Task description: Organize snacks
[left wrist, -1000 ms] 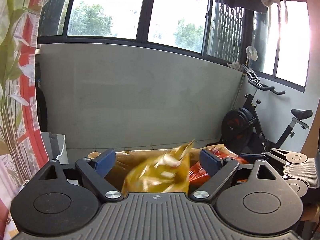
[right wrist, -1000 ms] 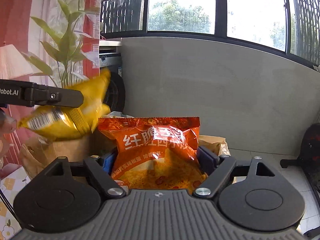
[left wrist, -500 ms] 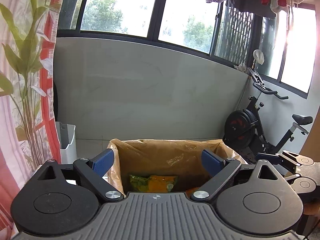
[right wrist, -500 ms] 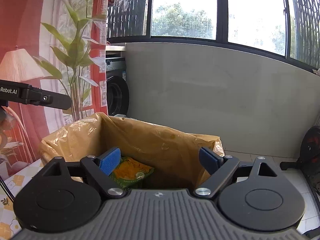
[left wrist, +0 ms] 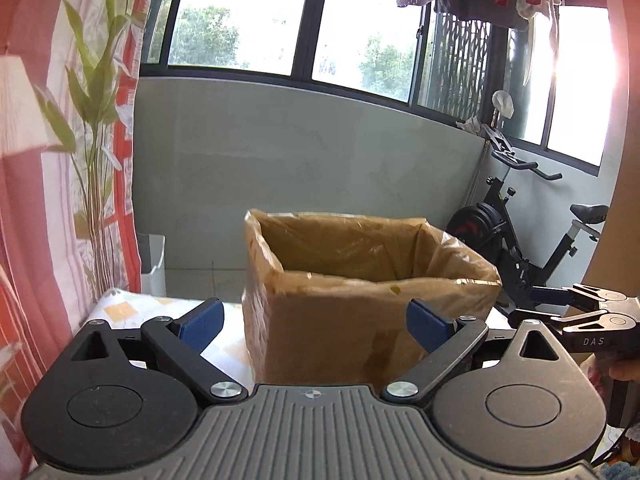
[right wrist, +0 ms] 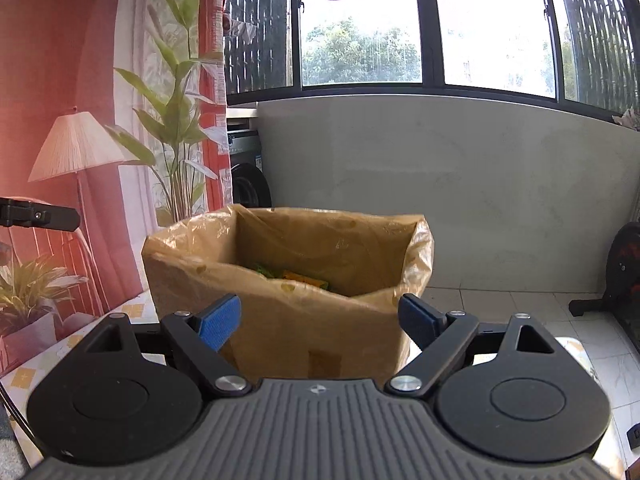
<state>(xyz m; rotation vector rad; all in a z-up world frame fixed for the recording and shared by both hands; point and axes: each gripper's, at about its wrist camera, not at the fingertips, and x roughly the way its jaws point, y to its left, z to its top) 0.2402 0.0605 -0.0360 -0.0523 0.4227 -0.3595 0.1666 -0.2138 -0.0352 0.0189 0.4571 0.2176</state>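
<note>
A cardboard box [left wrist: 344, 332] lined with a brownish plastic bag stands on the patterned tablecloth [left wrist: 128, 308]. In the right wrist view, green and orange snack packets [right wrist: 296, 274] show low inside the box [right wrist: 192, 264]. In front of the box, my left gripper [left wrist: 316, 322] is opening, with nothing held between its blue pads. My right gripper [right wrist: 320, 320] also stands open and empty, a little back from the box's near wall. The right gripper [left wrist: 580, 314] shows at the right edge of the left wrist view. One finger of the left gripper [right wrist: 40, 216] shows at the left in the right wrist view.
An exercise bike [left wrist: 520, 248] stands at the right beyond the table. A white bin [left wrist: 154, 264] sits on the floor at the left by a plant-print curtain [left wrist: 92, 160]. A washing machine [right wrist: 248, 176] is behind the box. Part of a hand [left wrist: 624, 372] shows at the right edge.
A second ago my left gripper held a yellow packet and my right an orange one over the box. Both packets dropped in, and both grippers have pulled back from the box.
</note>
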